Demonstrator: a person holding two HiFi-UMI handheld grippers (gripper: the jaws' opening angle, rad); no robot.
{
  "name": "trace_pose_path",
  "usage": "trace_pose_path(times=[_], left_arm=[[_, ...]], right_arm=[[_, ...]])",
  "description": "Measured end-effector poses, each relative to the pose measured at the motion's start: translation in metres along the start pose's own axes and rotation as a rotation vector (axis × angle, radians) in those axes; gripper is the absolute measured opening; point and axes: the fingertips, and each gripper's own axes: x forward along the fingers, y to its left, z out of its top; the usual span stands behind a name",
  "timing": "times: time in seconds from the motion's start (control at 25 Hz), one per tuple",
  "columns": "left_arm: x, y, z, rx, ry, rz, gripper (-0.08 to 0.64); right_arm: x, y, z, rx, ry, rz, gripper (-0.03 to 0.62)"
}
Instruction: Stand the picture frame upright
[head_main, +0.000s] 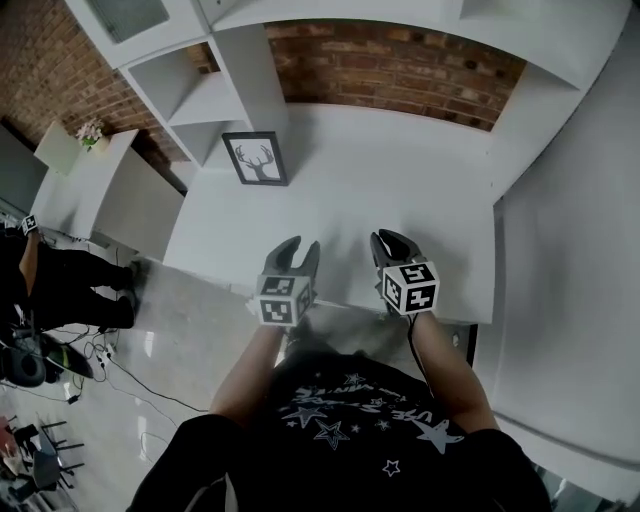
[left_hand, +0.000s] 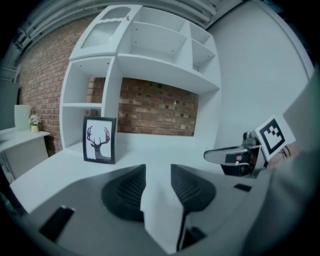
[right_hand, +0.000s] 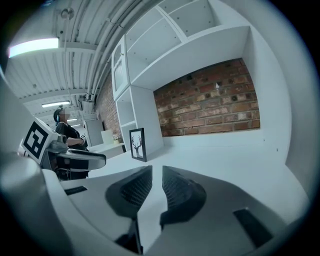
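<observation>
A black picture frame (head_main: 256, 158) with a deer-head print stands upright at the back left of the white desk (head_main: 350, 205), next to the shelf unit. It also shows in the left gripper view as the frame (left_hand: 99, 139) and, far off, in the right gripper view as the frame (right_hand: 138, 144). My left gripper (head_main: 300, 245) hovers over the desk's front edge, its jaws apart and empty (left_hand: 158, 172). My right gripper (head_main: 392, 238) hangs beside it with only a narrow gap between the jaws and nothing in them (right_hand: 157, 172). Both are well short of the frame.
White shelves (head_main: 200, 100) rise at the desk's back left, with a brick wall (head_main: 400, 65) behind the desk. A white side panel (head_main: 540, 120) closes the right end. A low cabinet with a small flower pot (head_main: 90, 133) and another person (head_main: 60, 280) are at the far left.
</observation>
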Motion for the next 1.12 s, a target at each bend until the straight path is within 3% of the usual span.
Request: trace_pose_path(times=[0.16,0.28,0.76,1.12], left_arm=[[-0.025,-0.001,-0.008,0.002,-0.014,0.087,0.150],[-0.038,-0.009,-0.005,-0.015,-0.017,0.103,0.138],[-0.044,-0.040,-0.019,-0.026,-0.006,0.058,0.130],[-0.085,-0.033,-0.033,-0.050,-0.004,0.024,0.109]], right_arm=[[-0.016,0.005,-0.014,0.066,0.006,0.056,0.067],[-0.027,0.003,-0.019,0.093,0.006,0.054,0.046],[-0.043,-0.004,-0.030,0.106,0.007,0.024,0.023],[-0.054,0.036,-0.040,0.092,0.036,-0.003,0.023]])
